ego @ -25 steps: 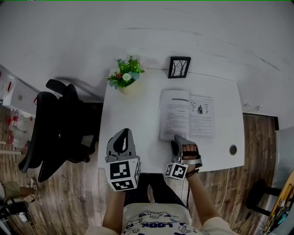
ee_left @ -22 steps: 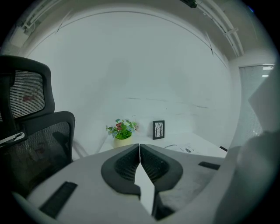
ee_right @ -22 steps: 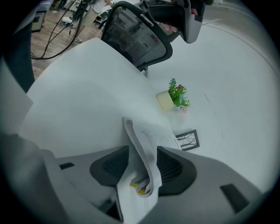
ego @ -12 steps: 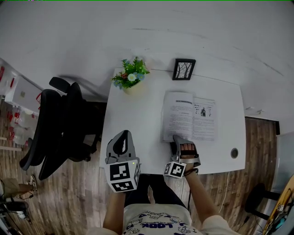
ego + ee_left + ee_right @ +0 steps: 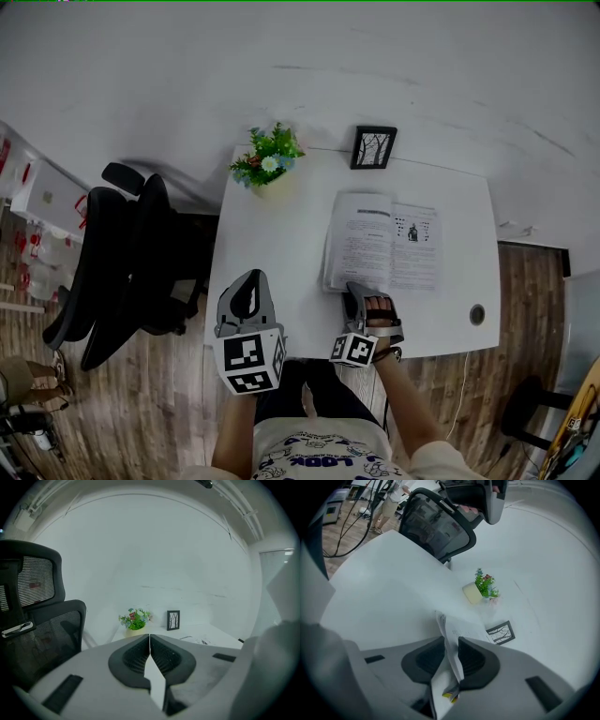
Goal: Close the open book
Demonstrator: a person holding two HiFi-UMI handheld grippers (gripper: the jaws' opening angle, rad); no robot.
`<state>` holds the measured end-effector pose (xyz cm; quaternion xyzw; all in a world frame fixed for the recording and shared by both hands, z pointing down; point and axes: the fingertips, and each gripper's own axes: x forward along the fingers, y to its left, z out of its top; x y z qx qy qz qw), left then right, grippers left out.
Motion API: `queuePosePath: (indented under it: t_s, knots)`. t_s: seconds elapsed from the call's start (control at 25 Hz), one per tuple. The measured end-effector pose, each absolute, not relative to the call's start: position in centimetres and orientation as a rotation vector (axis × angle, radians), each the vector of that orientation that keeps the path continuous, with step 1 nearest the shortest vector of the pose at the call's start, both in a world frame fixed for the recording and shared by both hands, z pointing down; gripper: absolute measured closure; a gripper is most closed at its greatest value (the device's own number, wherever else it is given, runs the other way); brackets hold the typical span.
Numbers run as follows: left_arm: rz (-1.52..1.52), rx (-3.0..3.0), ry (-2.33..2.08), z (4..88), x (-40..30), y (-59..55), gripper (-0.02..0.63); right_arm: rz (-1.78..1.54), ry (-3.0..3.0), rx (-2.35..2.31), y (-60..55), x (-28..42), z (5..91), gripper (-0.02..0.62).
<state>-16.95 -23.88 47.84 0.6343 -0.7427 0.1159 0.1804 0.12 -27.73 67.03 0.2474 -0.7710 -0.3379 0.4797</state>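
The open book [image 5: 384, 242] lies on the white table [image 5: 272, 234], its printed pages facing up. My right gripper [image 5: 354, 289] is at the near left corner of the book. In the right gripper view its jaws are closing on the left-hand pages [image 5: 449, 637], which stand up between the two pads and touch both. My left gripper [image 5: 248, 291] hovers at the table's near left edge, apart from the book. Its jaws are shut and empty [image 5: 149, 641].
A potted plant [image 5: 267, 157] and a small framed picture [image 5: 373, 147] stand at the table's far edge. A black office chair [image 5: 122, 262] is left of the table. A cable hole [image 5: 476, 314] sits near the front right corner.
The right gripper's jaws have come together on the book's near left corner, and the left-hand pages have lifted a little. The left gripper has stayed put.
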Motion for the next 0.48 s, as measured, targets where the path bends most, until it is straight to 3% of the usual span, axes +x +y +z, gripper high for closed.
queuePosePath:
  t_s: [0.12,0.48]
  knots:
    - [0.324,1.800,-2.099,47.5,-16.9,-24.0,0.583,-0.756,-1.935,0.646,-27.9,-0.1,65.8,0.530]
    - [0.311,1.844,-2.088,46.7,-15.9,-24.8,0.583,-0.364,-2.152,0.873,-28.7,0.6,62.8,0.549]
